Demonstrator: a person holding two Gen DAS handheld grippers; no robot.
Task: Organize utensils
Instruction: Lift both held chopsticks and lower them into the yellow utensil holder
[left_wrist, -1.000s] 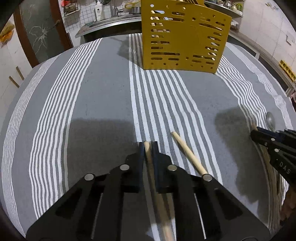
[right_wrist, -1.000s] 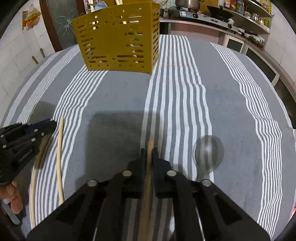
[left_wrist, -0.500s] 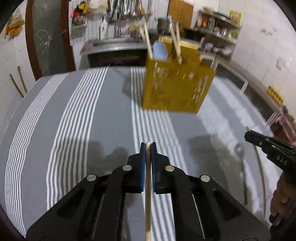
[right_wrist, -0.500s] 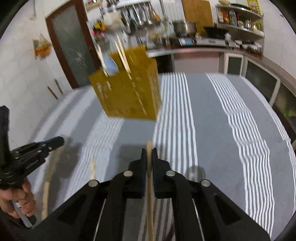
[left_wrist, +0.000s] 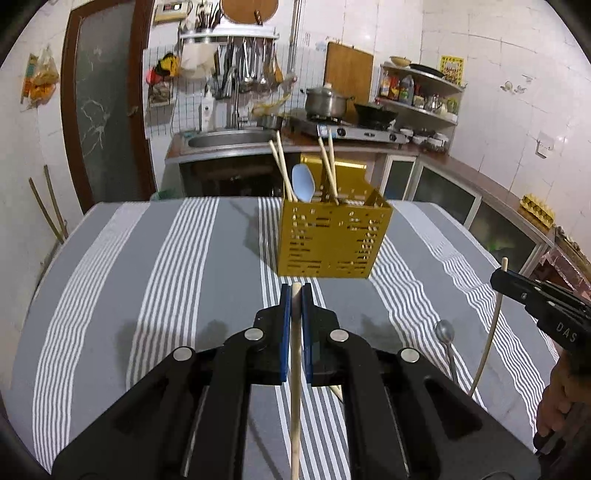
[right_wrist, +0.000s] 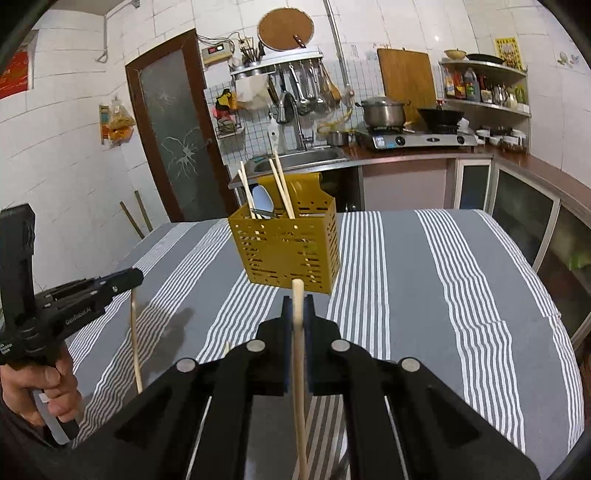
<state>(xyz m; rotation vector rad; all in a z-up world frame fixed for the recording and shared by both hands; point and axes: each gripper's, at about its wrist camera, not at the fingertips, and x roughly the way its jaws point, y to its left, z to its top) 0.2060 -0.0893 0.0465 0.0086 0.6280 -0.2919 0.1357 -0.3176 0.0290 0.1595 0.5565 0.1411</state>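
Gripping one chopstick (left_wrist: 295, 369) each, both grippers (left_wrist: 296, 295) are clamped; a tip could be snagged on the yellow caddy's (left_wrist: 332, 240) rim if misaligned.

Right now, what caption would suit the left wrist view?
Left tool grips a wooden chopstick before the perforated yellow utensil caddy on the striped grey tablecloth.

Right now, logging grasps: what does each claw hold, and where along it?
Each holds one wooden chopstick near its upper end: left claw its chopstick, right claw its chopstick.
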